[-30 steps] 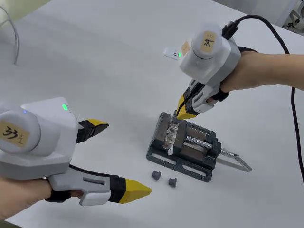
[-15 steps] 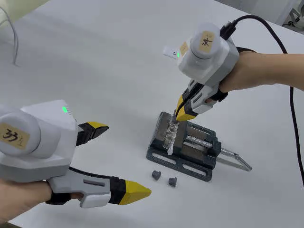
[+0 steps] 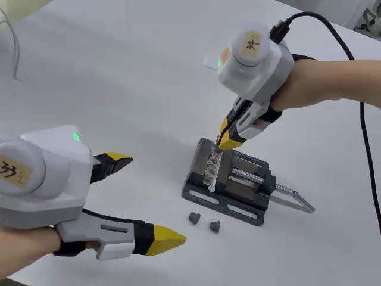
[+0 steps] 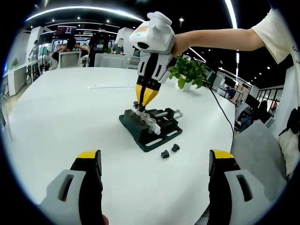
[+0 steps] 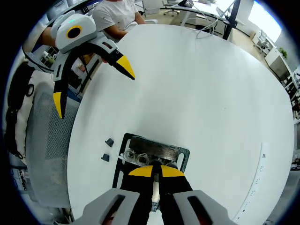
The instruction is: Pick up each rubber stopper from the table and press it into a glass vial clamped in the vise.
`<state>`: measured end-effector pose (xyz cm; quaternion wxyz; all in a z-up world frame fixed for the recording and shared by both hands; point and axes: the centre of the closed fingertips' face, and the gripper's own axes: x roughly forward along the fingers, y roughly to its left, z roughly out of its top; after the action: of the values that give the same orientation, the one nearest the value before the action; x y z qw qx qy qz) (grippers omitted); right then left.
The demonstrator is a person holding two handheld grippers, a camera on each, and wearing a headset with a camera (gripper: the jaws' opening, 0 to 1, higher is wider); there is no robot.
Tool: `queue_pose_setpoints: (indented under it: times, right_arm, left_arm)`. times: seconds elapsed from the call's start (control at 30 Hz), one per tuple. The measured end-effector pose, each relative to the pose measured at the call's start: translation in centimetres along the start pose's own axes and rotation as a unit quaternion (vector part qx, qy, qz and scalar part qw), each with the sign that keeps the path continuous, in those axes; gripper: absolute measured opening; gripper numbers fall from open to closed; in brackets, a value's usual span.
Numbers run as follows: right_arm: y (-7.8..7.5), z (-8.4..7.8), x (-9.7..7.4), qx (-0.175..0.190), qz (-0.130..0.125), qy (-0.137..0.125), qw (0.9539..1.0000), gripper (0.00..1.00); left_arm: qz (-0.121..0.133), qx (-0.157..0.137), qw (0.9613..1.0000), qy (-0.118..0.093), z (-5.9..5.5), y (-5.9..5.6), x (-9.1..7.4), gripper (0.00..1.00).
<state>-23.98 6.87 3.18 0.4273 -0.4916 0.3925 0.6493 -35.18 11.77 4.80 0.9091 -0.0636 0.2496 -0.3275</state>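
Dark grey cast-metal vise on a matte white table, clamping a row of clear glass vials. Two small grey rubber stoppers lie loose on the table just beside its base. Right gripper: yellow-tipped jaws drawn nearly together at the vial row; whether they pinch a stopper cannot be told. Left gripper: jaws spread wide, tan sticker handwritten "33".

On the table I see the vise to my right, with the vials in a row between its jaws. Just before the vise lie two stoppers, side by side. The right gripper hangs over the far vial. The left gripper is well apart, left of the vise.
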Motion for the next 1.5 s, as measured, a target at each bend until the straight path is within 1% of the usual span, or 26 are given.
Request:
queue_pose_setpoints:
  times: [0.13, 0.27, 0.37, 0.47, 0.5, 0.57, 0.63, 0.67, 0.7, 0.73, 0.9, 0.97, 1.03, 1.13, 1.17, 1.2, 1.23, 1.3, 1.33, 1.37, 1.4, 1.43, 1.5]
  right_arm:
    - [0.0, 0.0, 0.0, 0.01, 0.001, 0.001, 1.0, 0.0]
    - [0.0, 0.1, 0.2, 0.011, 0.0, 0.012, 0.9999, 0.0]
    - [-0.1, 0.1, 0.2, 0.018, -0.001, 0.017, 0.9997, 0.0]
    - [-0.2, 0.1, 0.2, 0.032, 0.004, 0.019, 0.9993, 0.0]
    - [-0.2, 0.1, 0.3, 0.027, 0.006, 0.02, 0.9994, 0.0]
    - [-0.2, 0.1, 0.3, 0.04, 0.008, 0.017, 0.999, 0.0]
    - [-0.2, 0.0, 0.4, 0.039, 0.01, 0.019, 0.999, 0.0]
    - [-0.2, 0.0, 0.4, 0.046, 0.012, 0.019, 0.9987, 0.0]
    - [-0.1, 0.0, 0.4, 0.042, 0.012, 0.021, 0.9988, 0.0]
    - [-0.1, -0.1, 0.4, 0.026, 0.011, 0.026, 0.9993, 0.0]
    - [-0.1, 0.0, 0.5, 0.04, 0.011, 0.022, 0.9989, 0.0]
    - [-0.1, 0.0, 0.5, 0.039, 0.009, 0.023, 0.9989, 0.0]
    - [0.0, 0.0, 0.6, 0.03, 0.002, 0.031, 0.9991, 0.0]
    - [-0.1, 0.0, 0.6, 0.035, -0.002, 0.038, 0.9987, 0.0]
    - [-0.1, 0.0, 0.6, 0.026, -0.005, 0.041, 0.9988, 0.0]
    - [0.0, 0.0, 0.6, 0.031, -0.008, 0.042, 0.9986, 0.0]
    - [0.1, 0.0, 0.6, 0.023, -0.013, 0.046, 0.9986, 0.0]
    - [0.0, -0.1, 0.6, 0.034, -0.009, 0.049, 0.9982, 0.0]
    - [0.0, -0.1, 0.6, 0.046, -0.008, 0.047, 0.9978, 0.0]
    - [0.1, -0.2, 0.6, 0.041, -0.012, 0.048, 0.998, 0.0]
    - [0.1, -0.2, 0.6, 0.028, -0.017, 0.047, 0.9984, 0.0]
    - [-0.1, -0.1, 0.6, 0.039, -0.017, 0.044, 0.9981, 0.0]
    - [-0.2, -0.1, 0.7, 0.046, -0.014, 0.04, 0.998, 0.0]
  left_arm:
    - [-0.001, 0.001, 1.0, 0.0, 0.1, -0.1, 0.1, 0.95]
    - [-0.001, -0.002, 1.0, 0.0, 0.0, 0.0, 0.2, 0.95]
    - [-0.001, -0.003, 1.0, 0.001, 0.0, 0.1, 0.3, 0.94]
    - [0.001, -0.004, 1.0, -0.001, 0.2, 0.3, 0.3, 0.94]
    - [0.002, -0.004, 1.0, -0.002, 0.3, 0.4, 0.3, 0.94]
    - [0.002, -0.004, 1.0, -0.003, 0.4, 0.5, 0.3, 0.94]
    - [0.005, -0.006, 1.0, -0.004, 0.4, 0.8, 0.3, 0.94]
    - [0.007, -0.007, 0.9999, -0.005, 0.5, 1.0, 0.3, 0.94]
    - [0.008, -0.008, 0.9999, -0.005, 0.5, 1.1, 0.3, 0.94]
    - [0.009, -0.009, 0.9999, -0.007, 0.6, 1.2, 0.3, 0.94]
    - [0.013, -0.011, 0.9998, -0.01, 0.8, 1.5, 0.3, 0.94]
    - [0.013, -0.011, 0.9998, -0.01, 0.9, 1.5, 0.4, 0.94]
    - [0.014, -0.012, 0.9998, -0.012, 1.0, 1.5, 0.4, 0.94]
    - [0.013, -0.012, 0.9998, -0.01, 1.0, 1.5, 0.5, 0.94]
    - [0.014, -0.011, 0.9998, -0.011, 1.1, 1.5, 0.5, 0.94]
    - [0.013, -0.011, 0.9998, -0.012, 1.1, 1.5, 0.5, 0.94]
    - [0.014, -0.012, 0.9998, -0.013, 1.1, 1.5, 0.4, 0.94]
    - [0.014, -0.013, 0.9997, -0.013, 1.2, 1.5, 0.5, 0.94]
    - [0.013, -0.014, 0.9998, -0.011, 1.1, 1.5, 0.5, 0.94]
    - [0.013, -0.012, 0.9998, -0.01, 1.1, 1.5, 0.5, 0.94]
    - [0.013, -0.011, 0.9998, -0.011, 1.2, 1.5, 0.5, 0.94]
    - [0.013, -0.011, 0.9998, -0.013, 1.2, 1.4, 0.5, 0.94]
    - [0.013, -0.012, 0.9998, -0.011, 1.2, 1.5, 0.6, 0.94]
